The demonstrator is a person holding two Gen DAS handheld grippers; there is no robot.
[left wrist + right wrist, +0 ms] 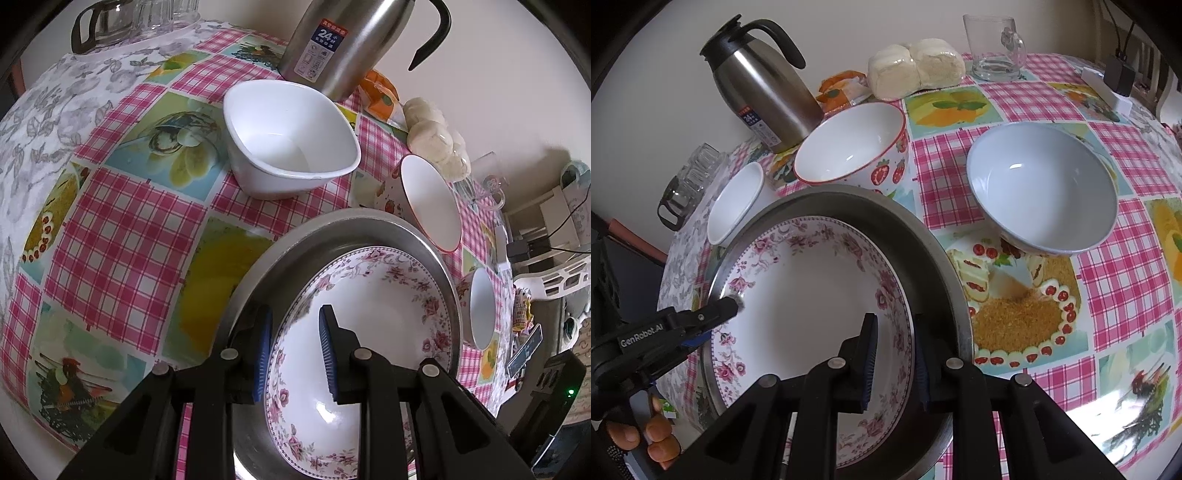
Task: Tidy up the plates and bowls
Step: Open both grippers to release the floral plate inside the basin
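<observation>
A deep white plate with a pink floral rim lies inside a wide steel pan. My left gripper straddles the plate's left rim, one blue pad outside and one inside, shut on it. In the right wrist view the left gripper shows at that same rim. On the opposite rim my right gripper is shut on the plate the same way. Behind the pan stand a square white bowl, a strawberry-patterned bowl and a pale grey bowl.
A steel thermos jug, wrapped buns, a glass mug and a glass pot line the wall side of the checked tablecloth. A white power strip lies at the far right. A person's fingers hold the left gripper.
</observation>
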